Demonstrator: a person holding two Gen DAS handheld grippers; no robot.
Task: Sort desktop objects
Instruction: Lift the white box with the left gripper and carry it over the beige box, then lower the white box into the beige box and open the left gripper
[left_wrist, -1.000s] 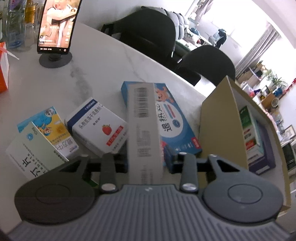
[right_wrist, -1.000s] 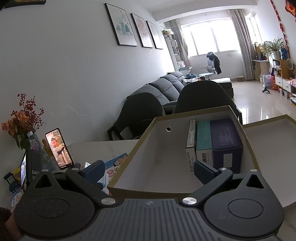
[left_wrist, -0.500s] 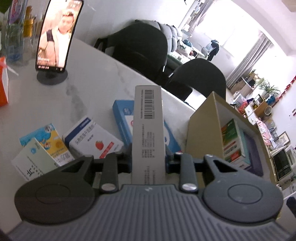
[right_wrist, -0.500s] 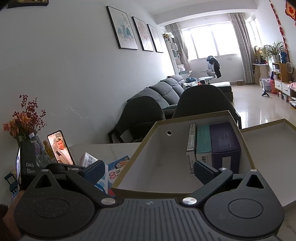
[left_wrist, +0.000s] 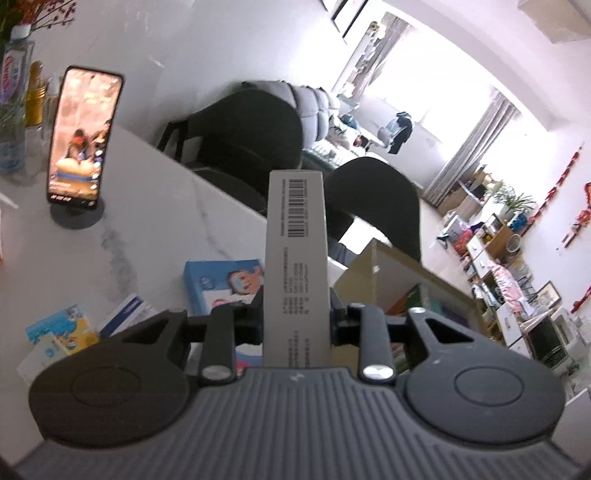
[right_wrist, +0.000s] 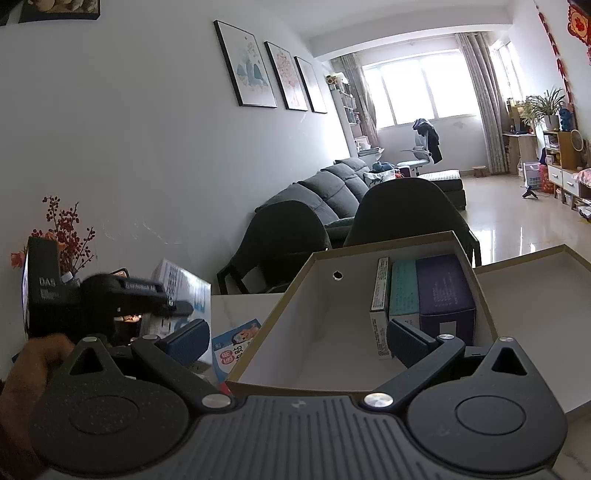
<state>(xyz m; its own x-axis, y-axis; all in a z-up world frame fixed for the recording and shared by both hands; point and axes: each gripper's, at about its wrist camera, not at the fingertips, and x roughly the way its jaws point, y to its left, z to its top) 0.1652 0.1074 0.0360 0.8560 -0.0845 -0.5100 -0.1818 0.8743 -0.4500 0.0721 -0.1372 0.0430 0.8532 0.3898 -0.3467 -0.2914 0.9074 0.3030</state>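
My left gripper (left_wrist: 296, 317) is shut on a long grey-white carton (left_wrist: 296, 236) with a barcode, held in the air above the marble table (left_wrist: 155, 214). Below it lie a blue cartoon carton (left_wrist: 221, 284), a white-and-blue carton (left_wrist: 129, 310) and a yellow-and-blue carton (left_wrist: 59, 328). The cardboard box (left_wrist: 373, 266) stands just to the right. In the right wrist view, my right gripper (right_wrist: 299, 339) is open at the near rim of the cardboard box (right_wrist: 280, 386). Inside stand a white carton (right_wrist: 380, 295), a teal carton (right_wrist: 404, 288) and a purple carton (right_wrist: 443, 291). The left gripper (right_wrist: 110, 295) shows there with its carton (right_wrist: 184, 291).
A phone on a round stand (left_wrist: 83, 136) and bottles (left_wrist: 14, 103) stand at the table's far left. Two dark chairs (left_wrist: 258, 147) sit behind the far edge. A second shallow cardboard tray (right_wrist: 535, 288) lies right of the box. A hand (right_wrist: 33, 362) holds the left gripper.
My left gripper has lifted the long carton off the table and tipped upward, so the cartons on the table sank in its view. The right gripper has stayed where it was.
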